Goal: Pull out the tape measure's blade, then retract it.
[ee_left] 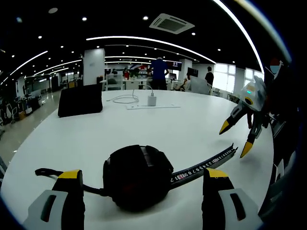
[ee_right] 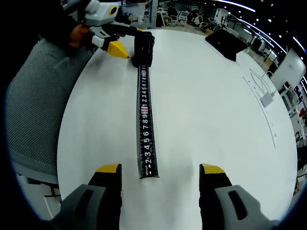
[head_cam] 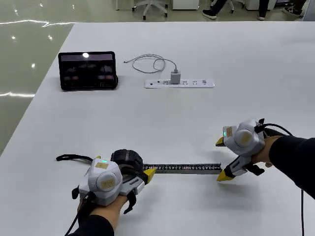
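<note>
One white desk (head_cam: 197, 113) carries one black tape measure (head_cam: 127, 161) with one blade (head_cam: 182, 168) drawn out. There are two hand-held grippers, the left gripper (ee_left: 142, 175) and the right gripper (head_cam: 222, 159). Toward the far edge are one tablet (head_cam: 87, 70), one power strip (head_cam: 179, 83), one charger (head_cam: 175, 77) and one cable (head_cam: 147, 61).

Bare table (head_cam: 236, 64) surrounds the extended blade (head_cam: 182, 168); tablet (head_cam: 87, 70) and power strip (head_cam: 179, 83) (cable (head_cam: 133, 59) attached) sit well beyond.

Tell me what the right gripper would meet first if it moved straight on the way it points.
Probably the free end of the black numbered tape blade, lying between the right gripper's open yellow-tipped jaws; its height above the blade is unclear.
</note>
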`<state>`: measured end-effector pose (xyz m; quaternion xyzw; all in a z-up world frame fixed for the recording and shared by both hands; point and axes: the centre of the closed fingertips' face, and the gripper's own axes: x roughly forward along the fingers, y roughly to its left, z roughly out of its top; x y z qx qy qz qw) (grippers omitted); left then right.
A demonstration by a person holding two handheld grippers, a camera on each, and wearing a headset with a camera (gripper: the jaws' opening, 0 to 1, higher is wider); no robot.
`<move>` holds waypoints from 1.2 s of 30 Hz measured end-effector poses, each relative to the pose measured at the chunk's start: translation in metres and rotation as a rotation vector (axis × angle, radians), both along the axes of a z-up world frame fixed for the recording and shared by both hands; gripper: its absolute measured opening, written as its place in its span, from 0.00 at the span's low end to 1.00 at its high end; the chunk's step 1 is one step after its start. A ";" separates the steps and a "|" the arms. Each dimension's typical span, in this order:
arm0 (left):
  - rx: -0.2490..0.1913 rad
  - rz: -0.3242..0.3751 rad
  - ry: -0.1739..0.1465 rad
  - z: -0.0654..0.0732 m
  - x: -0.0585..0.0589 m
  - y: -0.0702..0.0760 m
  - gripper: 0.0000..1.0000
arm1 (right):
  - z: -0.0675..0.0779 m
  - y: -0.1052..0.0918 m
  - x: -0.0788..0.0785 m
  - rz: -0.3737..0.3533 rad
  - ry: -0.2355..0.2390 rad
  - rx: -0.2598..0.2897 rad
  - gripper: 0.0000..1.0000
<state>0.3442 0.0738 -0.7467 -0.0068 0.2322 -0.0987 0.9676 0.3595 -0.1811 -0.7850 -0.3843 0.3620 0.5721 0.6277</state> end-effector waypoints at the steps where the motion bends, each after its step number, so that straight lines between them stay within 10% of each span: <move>1: 0.001 0.002 0.002 -0.001 0.000 0.001 1.00 | -0.001 0.000 -0.002 0.007 0.009 -0.004 0.57; 13: -0.017 0.013 0.017 -0.005 -0.001 0.002 1.00 | -0.010 -0.008 -0.013 0.041 0.065 -0.076 0.17; 26: -0.052 0.080 0.006 0.002 0.018 0.010 0.91 | -0.010 -0.005 -0.015 0.069 0.036 -0.129 0.11; 36: -0.094 0.097 0.091 -0.012 0.017 0.003 0.72 | -0.011 -0.006 -0.013 -0.002 0.041 -0.201 0.11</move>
